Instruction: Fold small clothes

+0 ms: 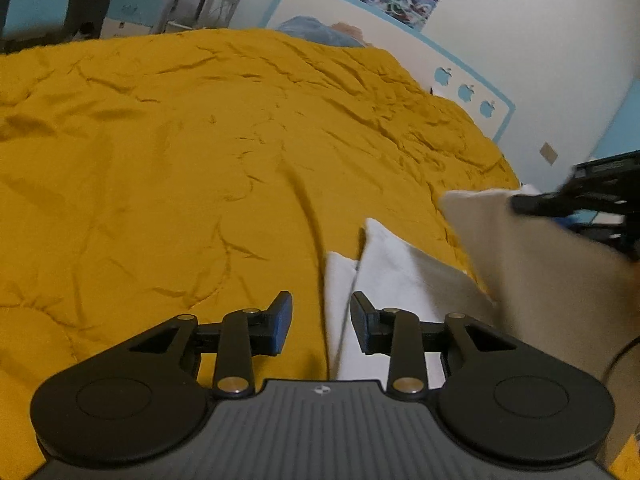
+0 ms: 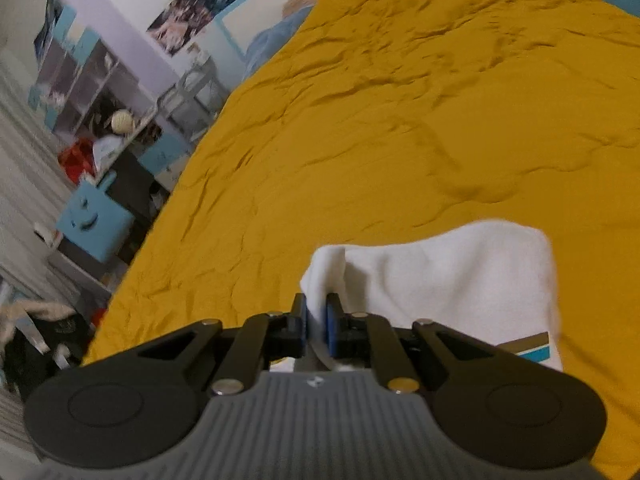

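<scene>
My right gripper [image 2: 318, 322] is pinched tight on a fold of the white garment [image 2: 448, 280], the blue pads squeezing the cloth between them; from the right wrist view the rest of it spreads away toward 2 o'clock over the mustard bedspread [image 2: 360, 140], with a brown and teal stripe [image 2: 534, 346] showing at its edge near 3 o'clock. My left gripper [image 1: 321, 316] has its fingers spread apart and holds nothing, hovering over the bedspread [image 1: 160, 180]; an edge of the white garment [image 1: 384, 268] runs up between the fingers, though I cannot tell if it touches them. Out at 2 o'clock in that view, blurred, my right gripper [image 1: 520, 202] lifts a corner of the cloth above the bed
</scene>
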